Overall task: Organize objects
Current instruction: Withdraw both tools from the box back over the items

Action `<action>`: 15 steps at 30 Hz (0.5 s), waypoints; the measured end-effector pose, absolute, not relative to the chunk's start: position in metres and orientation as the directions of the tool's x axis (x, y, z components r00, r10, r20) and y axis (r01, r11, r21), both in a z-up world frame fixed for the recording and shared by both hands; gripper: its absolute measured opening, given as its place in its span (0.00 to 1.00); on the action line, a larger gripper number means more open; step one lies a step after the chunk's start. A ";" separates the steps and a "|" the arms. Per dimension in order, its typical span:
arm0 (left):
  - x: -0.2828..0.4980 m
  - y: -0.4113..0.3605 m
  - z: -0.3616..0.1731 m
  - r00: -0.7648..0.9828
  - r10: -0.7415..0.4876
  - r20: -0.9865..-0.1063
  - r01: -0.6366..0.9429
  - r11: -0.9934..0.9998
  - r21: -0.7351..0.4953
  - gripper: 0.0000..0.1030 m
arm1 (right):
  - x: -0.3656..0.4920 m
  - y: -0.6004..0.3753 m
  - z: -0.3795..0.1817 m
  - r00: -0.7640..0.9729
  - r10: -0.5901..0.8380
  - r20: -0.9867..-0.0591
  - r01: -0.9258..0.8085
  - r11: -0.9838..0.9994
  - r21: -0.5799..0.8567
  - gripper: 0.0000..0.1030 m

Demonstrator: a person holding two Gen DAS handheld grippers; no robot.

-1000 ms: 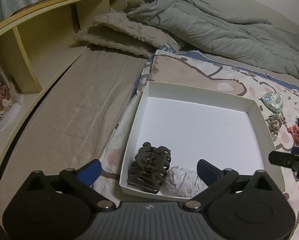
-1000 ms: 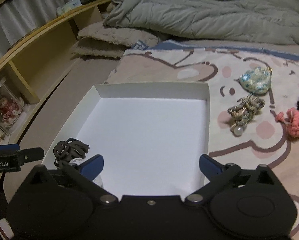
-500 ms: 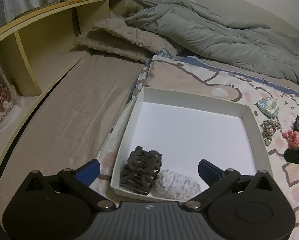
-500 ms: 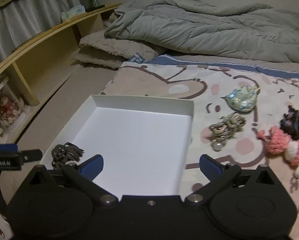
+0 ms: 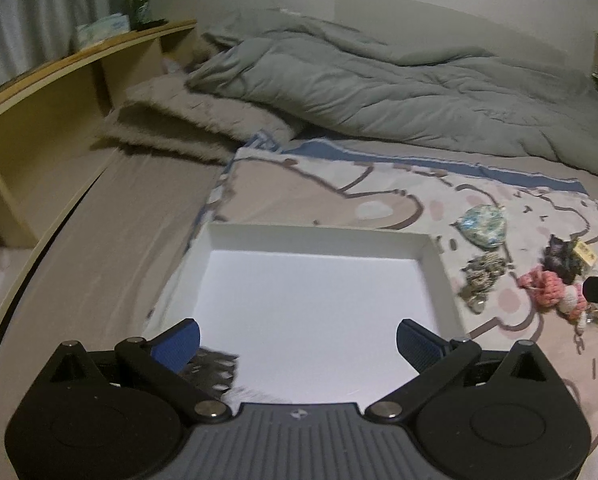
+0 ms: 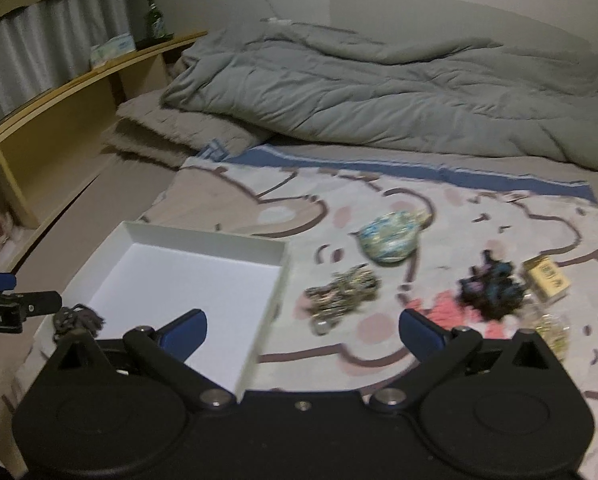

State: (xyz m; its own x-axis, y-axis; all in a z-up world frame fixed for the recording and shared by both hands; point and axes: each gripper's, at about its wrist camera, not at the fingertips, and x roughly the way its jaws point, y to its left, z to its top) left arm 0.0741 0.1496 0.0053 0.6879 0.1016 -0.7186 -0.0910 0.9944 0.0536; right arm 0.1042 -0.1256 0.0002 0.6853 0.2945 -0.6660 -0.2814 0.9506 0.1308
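Note:
A shallow white box (image 5: pixel 319 236) (image 6: pixel 203 240) lies on a cartoon-print blanket (image 6: pixel 479 208). In its near left corner rests a dark hair claw (image 5: pixel 215 364) (image 6: pixel 77 318), partly hidden behind my left gripper (image 5: pixel 299 338), which hangs open and empty over the box. My right gripper (image 6: pixel 303 328) is open and empty above the box's right wall. To the right of the box lie a blue-green pouch (image 6: pixel 391 236) (image 5: pixel 483 226), a beaded tangle (image 6: pixel 343 292) (image 5: pixel 481 276), a pink knitted piece (image 5: pixel 547 286), a dark scrunchie (image 6: pixel 493 290) and a small yellow box (image 6: pixel 549 278).
A crumpled grey duvet (image 5: pixel 399 92) and a beige pillow (image 5: pixel 187 124) fill the far side of the bed. A wooden headboard shelf (image 5: pixel 47 120) runs along the left, with a bottle (image 6: pixel 155 20) and a tissue pack (image 6: pixel 113 48) on top.
Both grippers have pulled back and risen; the right one has swung to the right, off the box toward the loose items. The hair claw now sits at the bottom edge of the left wrist view.

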 end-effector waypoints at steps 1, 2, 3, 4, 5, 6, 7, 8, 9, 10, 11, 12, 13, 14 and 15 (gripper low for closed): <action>0.076 0.145 0.006 0.690 0.094 -0.717 -0.085 0.995 0.049 1.00 | 0.105 -0.133 0.001 0.691 0.289 -0.662 -0.274 0.953 0.130 1.00; 0.079 0.139 0.007 0.692 0.085 -0.716 -0.078 0.996 0.043 1.00 | 0.105 -0.140 0.002 0.698 0.285 -0.657 -0.268 0.955 0.130 1.00; 0.082 0.133 0.007 0.694 0.076 -0.716 -0.071 0.997 0.037 1.00 | 0.106 -0.147 0.003 0.703 0.280 -0.654 -0.261 0.957 0.130 1.00; 0.083 0.126 0.008 0.695 0.068 -0.715 -0.063 0.997 0.033 1.00 | 0.107 -0.154 0.004 0.708 0.275 -0.651 -0.254 0.958 0.129 1.00; 0.085 0.119 0.008 0.698 0.062 -0.713 -0.054 0.998 0.034 1.00 | 0.107 -0.160 0.004 0.712 0.271 -0.648 -0.249 0.960 0.129 1.00; 0.087 0.113 0.008 0.701 0.059 -0.711 -0.046 0.998 0.038 1.00 | 0.108 -0.166 0.004 0.714 0.269 -0.647 -0.245 0.961 0.129 1.00; 0.089 0.107 0.008 0.703 0.055 -0.709 -0.036 0.998 0.041 1.00 | 0.109 -0.172 0.004 0.714 0.265 -0.648 -0.241 0.962 0.128 1.00; 0.092 0.100 0.009 0.705 0.049 -0.708 -0.027 0.999 0.042 1.00 | 0.109 -0.177 0.005 0.715 0.262 -0.648 -0.238 0.963 0.126 1.00; 0.094 0.094 0.009 0.705 0.043 -0.708 -0.021 0.999 0.041 1.00 | 0.108 -0.183 0.005 0.718 0.257 -0.647 -0.235 0.964 0.122 1.00; 0.096 0.089 0.009 0.706 0.036 -0.708 -0.014 0.999 0.038 1.00 | 0.108 -0.188 0.005 0.720 0.251 -0.647 -0.234 0.965 0.114 1.00; 0.098 0.083 0.008 0.707 0.028 -0.707 -0.005 0.999 0.034 1.00 | 0.108 -0.192 0.005 0.722 0.244 -0.647 -0.233 0.967 0.105 1.00; 0.100 0.078 0.008 0.708 0.023 -0.706 0.000 1.000 0.032 1.00 | 0.107 -0.197 0.005 0.726 0.237 -0.646 -0.230 0.968 0.097 1.00; 0.102 0.074 0.008 0.709 0.019 -0.704 0.003 1.000 0.030 1.00 | 0.107 -0.202 0.005 0.729 0.230 -0.644 -0.228 0.970 0.089 1.00; 0.103 0.069 0.008 0.711 0.013 -0.703 0.007 1.000 0.026 1.00 | 0.107 -0.206 0.005 0.731 0.225 -0.644 -0.226 0.971 0.083 1.00; 0.105 0.065 0.008 0.713 0.005 -0.701 0.013 1.000 0.020 1.00 | 0.108 -0.210 0.005 0.733 0.220 -0.644 -0.223 0.972 0.078 1.00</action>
